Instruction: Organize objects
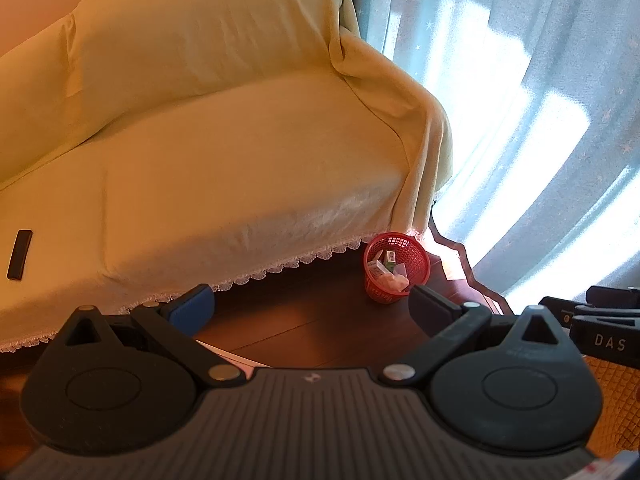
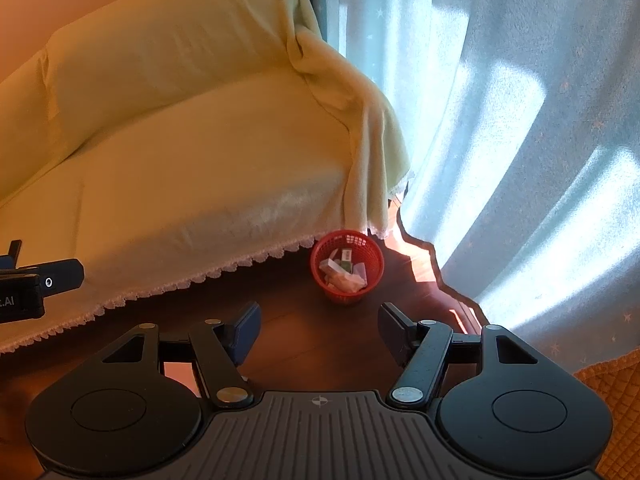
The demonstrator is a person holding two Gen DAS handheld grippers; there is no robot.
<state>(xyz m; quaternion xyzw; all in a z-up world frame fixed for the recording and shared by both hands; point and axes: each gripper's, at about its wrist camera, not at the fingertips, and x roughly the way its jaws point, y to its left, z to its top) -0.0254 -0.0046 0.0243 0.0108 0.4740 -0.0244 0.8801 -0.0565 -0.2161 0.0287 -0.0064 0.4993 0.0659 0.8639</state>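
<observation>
Both grippers are hanging over the dark wooden floor point(image 2: 288, 312) with nothing between their pads: the left gripper point(image 1: 310, 308) is standing wide and the right gripper point(image 2: 318, 330) is gaping too. A red mesh basket point(image 1: 420, 258) holding small boxes and paper is sitting just right of centre, beside the lace-edged hem of the yellow-covered sofa point(image 1: 224, 160). A black remote point(image 1: 19, 255) is lying at the left edge.

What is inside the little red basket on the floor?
The red basket holds small boxes, some with green on them, and crumpled white paper. Anything underneath that pile is hidden.
</observation>
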